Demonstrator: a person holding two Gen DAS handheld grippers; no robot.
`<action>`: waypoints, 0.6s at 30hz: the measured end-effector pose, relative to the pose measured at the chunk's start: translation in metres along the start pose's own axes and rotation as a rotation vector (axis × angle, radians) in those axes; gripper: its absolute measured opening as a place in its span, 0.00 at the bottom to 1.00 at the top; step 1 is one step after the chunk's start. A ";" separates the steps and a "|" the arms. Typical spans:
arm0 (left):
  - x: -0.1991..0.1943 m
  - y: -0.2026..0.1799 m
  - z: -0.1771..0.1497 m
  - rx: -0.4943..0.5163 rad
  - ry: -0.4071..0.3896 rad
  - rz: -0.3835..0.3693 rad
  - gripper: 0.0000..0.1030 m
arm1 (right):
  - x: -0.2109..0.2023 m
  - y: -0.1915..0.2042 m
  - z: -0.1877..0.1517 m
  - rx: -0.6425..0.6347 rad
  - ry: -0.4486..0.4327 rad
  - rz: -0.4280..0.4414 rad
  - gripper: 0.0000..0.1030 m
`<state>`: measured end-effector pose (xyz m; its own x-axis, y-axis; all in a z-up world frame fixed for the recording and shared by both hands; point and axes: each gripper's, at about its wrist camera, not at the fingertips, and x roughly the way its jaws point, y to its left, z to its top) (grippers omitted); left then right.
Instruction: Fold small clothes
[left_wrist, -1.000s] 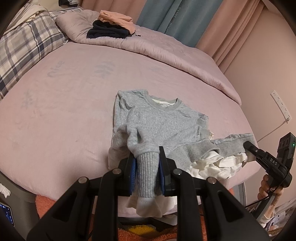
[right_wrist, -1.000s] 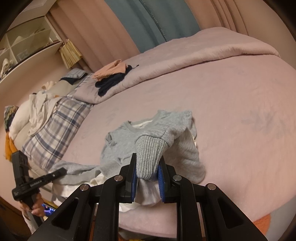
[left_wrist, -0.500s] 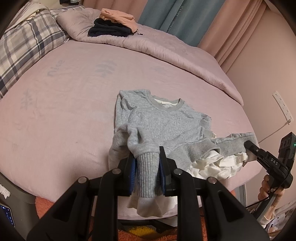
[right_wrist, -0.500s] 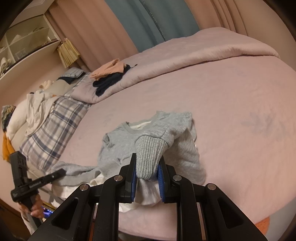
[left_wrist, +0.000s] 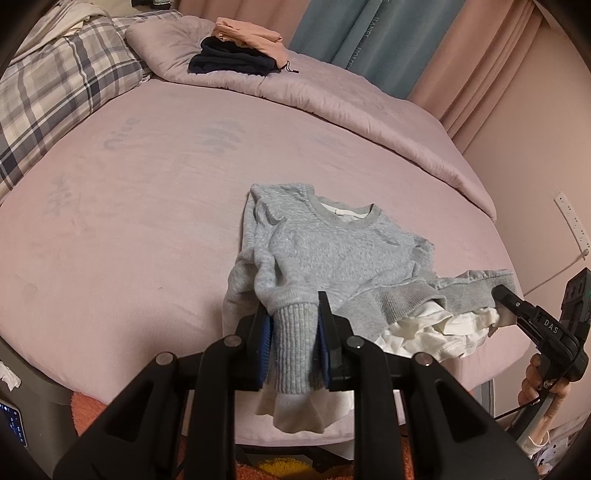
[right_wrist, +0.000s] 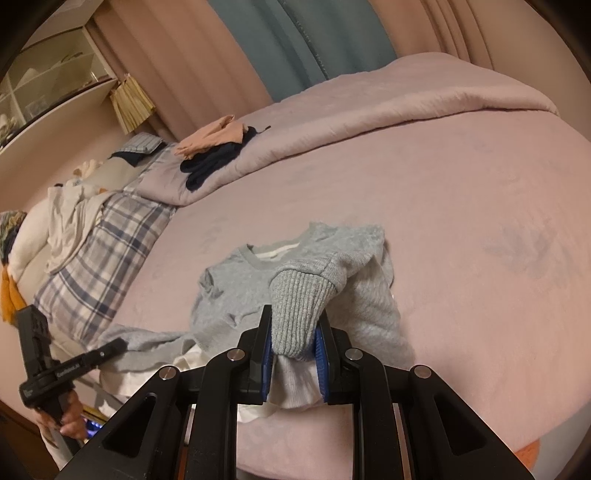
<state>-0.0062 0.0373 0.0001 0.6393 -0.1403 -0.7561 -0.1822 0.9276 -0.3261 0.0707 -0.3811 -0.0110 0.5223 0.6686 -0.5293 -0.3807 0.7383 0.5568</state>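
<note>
White letters "DAS" are showing on the black finger of the right gripper (left_wrist: 504, 300), near right. Pale letters "HOME" are running down the far blue curtain (left_wrist: 373, 40). Print on the left gripper (right_wrist: 114, 345) is staying too blurred to read.

I am working in a home bedroom. Under me spreads a wide bed with a mauve-pink sheet (left_wrist: 147, 206), a rolled mauve quilt (left_wrist: 332, 99) along its far edge and a blue-and-white plaid pillow (left_wrist: 55, 92) at its left corner. Pink and teal floor-length curtains (right_wrist: 229, 55) hang behind, beside a white open shelf unit (right_wrist: 48, 81).
</note>
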 end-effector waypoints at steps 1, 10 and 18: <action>0.001 -0.001 0.001 0.001 0.000 0.003 0.21 | 0.000 0.000 0.000 0.000 -0.001 -0.003 0.19; 0.016 0.000 0.003 -0.004 0.015 0.036 0.21 | 0.006 0.003 0.002 -0.008 0.000 -0.043 0.19; 0.036 0.002 0.008 -0.007 0.038 0.074 0.21 | 0.024 0.002 0.007 -0.014 0.029 -0.076 0.19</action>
<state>0.0223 0.0374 -0.0231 0.5950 -0.0841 -0.7993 -0.2334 0.9336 -0.2720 0.0875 -0.3639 -0.0180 0.5279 0.6129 -0.5879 -0.3515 0.7879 0.5057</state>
